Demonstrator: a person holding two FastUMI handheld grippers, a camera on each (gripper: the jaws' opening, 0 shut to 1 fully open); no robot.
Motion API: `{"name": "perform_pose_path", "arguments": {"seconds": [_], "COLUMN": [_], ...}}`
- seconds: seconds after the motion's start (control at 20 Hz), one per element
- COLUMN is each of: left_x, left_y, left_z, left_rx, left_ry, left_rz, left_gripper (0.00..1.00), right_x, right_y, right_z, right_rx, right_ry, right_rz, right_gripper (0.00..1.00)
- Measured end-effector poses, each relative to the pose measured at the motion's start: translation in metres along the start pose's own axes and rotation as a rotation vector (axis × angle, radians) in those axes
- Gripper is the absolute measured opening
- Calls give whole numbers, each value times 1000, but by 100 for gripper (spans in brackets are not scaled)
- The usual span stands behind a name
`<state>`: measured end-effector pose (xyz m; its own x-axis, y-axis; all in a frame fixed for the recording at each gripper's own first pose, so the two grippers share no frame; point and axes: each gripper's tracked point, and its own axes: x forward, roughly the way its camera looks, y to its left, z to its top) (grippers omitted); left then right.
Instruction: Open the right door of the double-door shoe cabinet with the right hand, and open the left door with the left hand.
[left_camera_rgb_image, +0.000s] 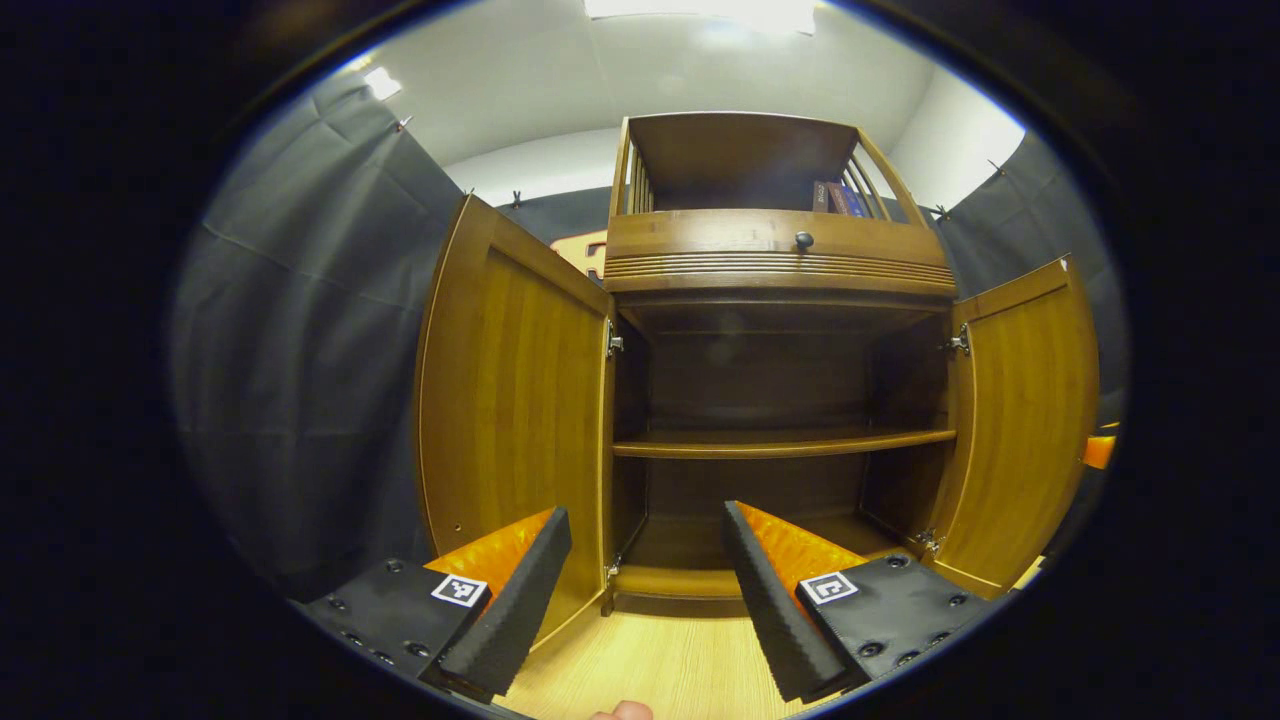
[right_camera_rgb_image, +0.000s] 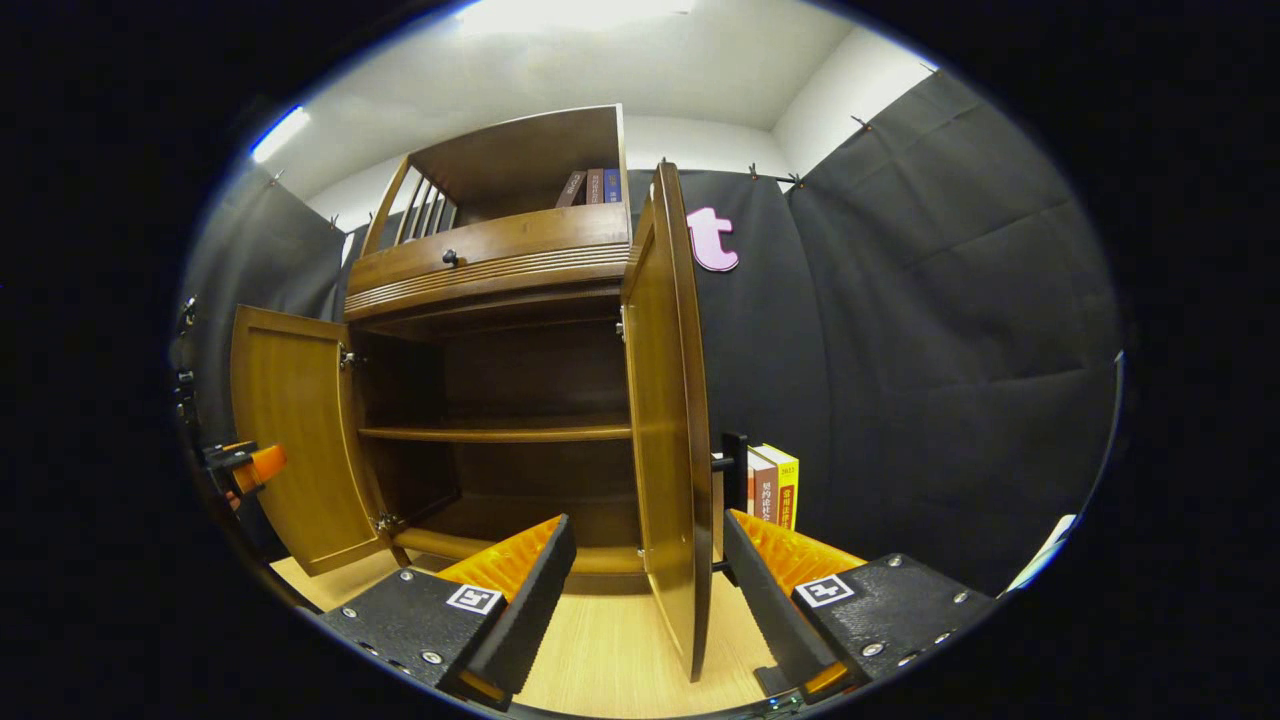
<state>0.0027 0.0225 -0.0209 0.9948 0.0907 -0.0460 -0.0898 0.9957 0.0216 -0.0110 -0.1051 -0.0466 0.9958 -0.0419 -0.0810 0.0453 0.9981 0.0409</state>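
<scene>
- Left claw (left_camera_rgb_image: 647, 570): fingers spread wide, gripping nothing. It points level at the open shoe cabinet (left_camera_rgb_image: 775, 270), roughly centred on the opening, with the left finger (left_camera_rgb_image: 520, 590) in front of the lower edge of the left door (left_camera_rgb_image: 510, 400) and the right finger (left_camera_rgb_image: 765, 590) in front of the cabinet floor.
- A fingertip (left_camera_rgb_image: 622, 711) of the holding hand shows at the bottom edge of the left gripper view.
- Right claw (right_camera_rgb_image: 648, 575): fingers spread wide, pressing on nothing. The lower edge of the right door (right_camera_rgb_image: 668, 420) stands between the two fingers, seen nearly edge-on; contact with either finger cannot be determined.
- In the right gripper view, the left claw also appears far off at the left edge, beside the outer edge of the left door.
- Door state: both doors are swung outward on their hinges. The interior is exposed, with one middle shelf (left_camera_rgb_image: 780, 443) across it.
- Cabinet position: it stands on the light wood counter (left_camera_rgb_image: 650, 665) against the black cloth wall. A drawer with a dark knob (left_camera_rgb_image: 803, 239) sits above the doors; an open top compartment holds a few books (left_camera_rgb_image: 838, 197).
- More upright books (right_camera_rgb_image: 775, 487) stand on the counter just behind the right door.
</scene>
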Motion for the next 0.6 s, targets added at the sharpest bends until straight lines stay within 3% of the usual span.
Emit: {"name": "perform_pose_path", "arguments": {"seconds": [0.2, 0.6], "left_x": [1, -5], "left_y": [-5, -20], "left_z": [1, 1], "left_rx": [-10, -28], "left_ry": [-6, -9], "left_rz": [-9, -22], "left_gripper": [100, 100], "right_x": [-8, -17], "right_y": [4, 3], "right_z": [13, 11], "right_rx": [5, 0], "right_ry": [-51, -32], "right_rz": [9, 27], "right_gripper": [91, 94]}}
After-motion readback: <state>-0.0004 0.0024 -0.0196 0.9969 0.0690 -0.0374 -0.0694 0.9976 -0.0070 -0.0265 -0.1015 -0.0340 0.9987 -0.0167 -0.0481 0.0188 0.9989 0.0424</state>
